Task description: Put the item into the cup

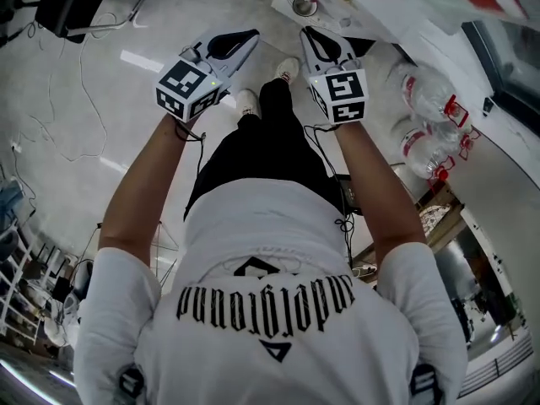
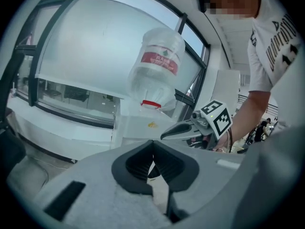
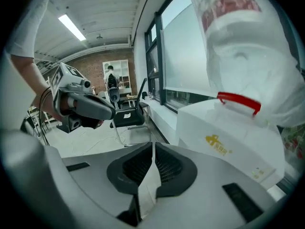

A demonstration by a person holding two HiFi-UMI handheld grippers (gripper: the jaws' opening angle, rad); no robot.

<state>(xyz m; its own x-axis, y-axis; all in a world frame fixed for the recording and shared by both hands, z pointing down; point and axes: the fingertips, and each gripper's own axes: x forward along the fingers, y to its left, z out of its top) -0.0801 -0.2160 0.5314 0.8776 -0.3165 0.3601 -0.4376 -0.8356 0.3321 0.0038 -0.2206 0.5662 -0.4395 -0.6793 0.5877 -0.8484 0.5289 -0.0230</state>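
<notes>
One room, large, lit by a long window wall (image 2: 90, 56); pale polished floor (image 1: 101, 99) crossed by loose cables (image 1: 59, 133). One person standing, white shirt and black trousers, both arms held forward. One white water dispenser (image 3: 228, 137) carrying an upturned clear jug (image 3: 243, 46) with a red label; two spare jugs (image 1: 422, 91) lie on the floor beside it. One white surface, seemingly a tabletop (image 1: 363, 11), at the top edge of the head view, well ahead of both grippers. One office chair (image 3: 125, 113), far off. Left gripper (image 2: 152, 144): jaws closed on each other, nothing between. Right gripper (image 3: 153, 151): jaws likewise closed and empty. The two are raised side by side, apart, over the floor. One small round vessel (image 1: 304, 5) stands on the white surface; whether it is the cup is too small to tell. Item: not found in any view, so its place cannot be stated. Handling, by judgement only: a thing meant to drop into a cup is probably small and light; grip across its narrowest width, gently, until stiffness and slipperiness are known.
</notes>
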